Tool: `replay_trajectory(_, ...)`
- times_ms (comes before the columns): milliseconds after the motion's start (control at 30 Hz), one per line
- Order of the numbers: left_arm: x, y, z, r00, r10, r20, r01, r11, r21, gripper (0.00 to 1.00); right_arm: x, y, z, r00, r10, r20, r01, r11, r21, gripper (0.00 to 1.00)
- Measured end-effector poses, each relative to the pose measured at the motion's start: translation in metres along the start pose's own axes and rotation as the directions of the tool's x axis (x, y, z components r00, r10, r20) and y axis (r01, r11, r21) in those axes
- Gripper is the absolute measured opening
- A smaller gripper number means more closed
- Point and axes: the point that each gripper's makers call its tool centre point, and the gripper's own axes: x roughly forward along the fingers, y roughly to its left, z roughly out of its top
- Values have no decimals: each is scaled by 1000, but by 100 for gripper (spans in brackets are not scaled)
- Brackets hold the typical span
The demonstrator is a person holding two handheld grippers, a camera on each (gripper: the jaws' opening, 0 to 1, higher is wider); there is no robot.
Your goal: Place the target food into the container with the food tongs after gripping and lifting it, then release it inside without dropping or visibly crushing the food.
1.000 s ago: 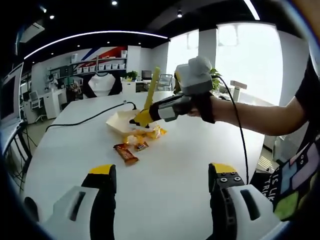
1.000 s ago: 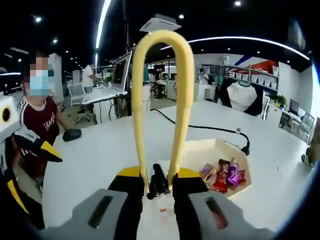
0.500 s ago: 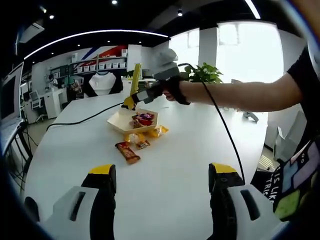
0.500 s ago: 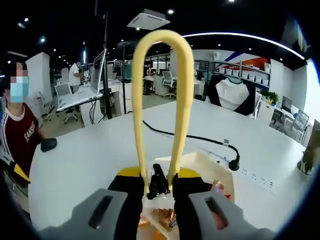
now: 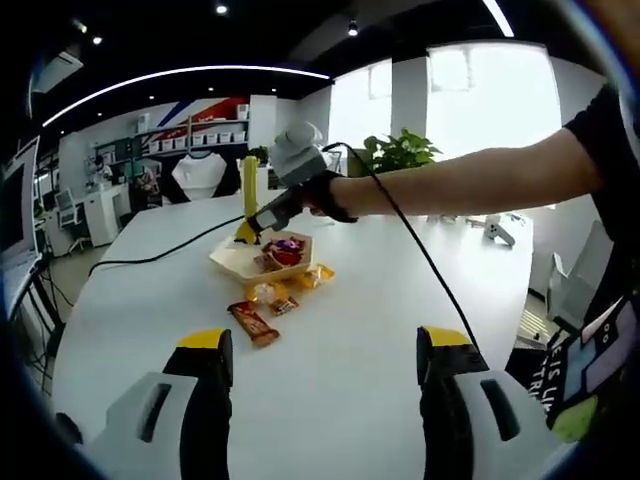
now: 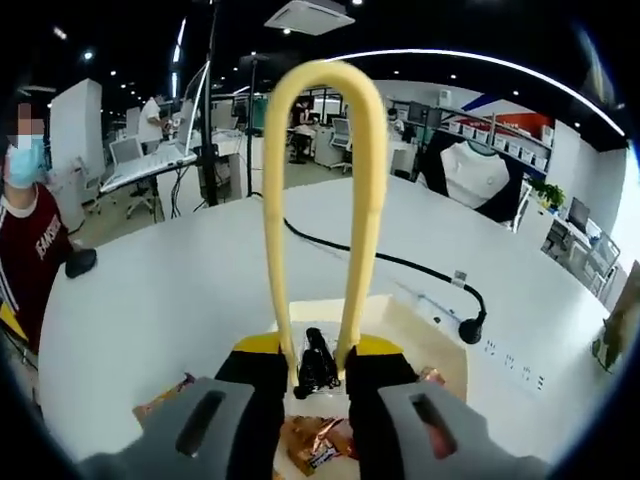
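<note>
Tongs (image 6: 322, 200) clamped in right claw (image 6: 318, 375) over container (image 5: 262, 255)

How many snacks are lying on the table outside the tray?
4 that I can see: a brown bar nearest the left gripper, and three small wrapped snacks beside the tray. The tray's own sweets aren't counted, and some may be hidden.

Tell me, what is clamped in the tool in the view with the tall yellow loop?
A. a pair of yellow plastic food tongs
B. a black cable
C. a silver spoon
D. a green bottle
A: the right tool is shut on the yellow plastic food tongs, whose looped end rises between its jaws.
</note>
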Motion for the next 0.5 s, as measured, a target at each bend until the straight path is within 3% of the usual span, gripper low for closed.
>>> replay_trajectory(267,3,-5,-8,1000,-14,-19,14,1000,-16,80,-15,-4,7,997,36,75,-40,998,58,23)
replay_trajectory(500,4,-7,-9,1000,-15,-19,15,1000,-19,80,-39,-9,2,995,33,91,-35,999,24,23)
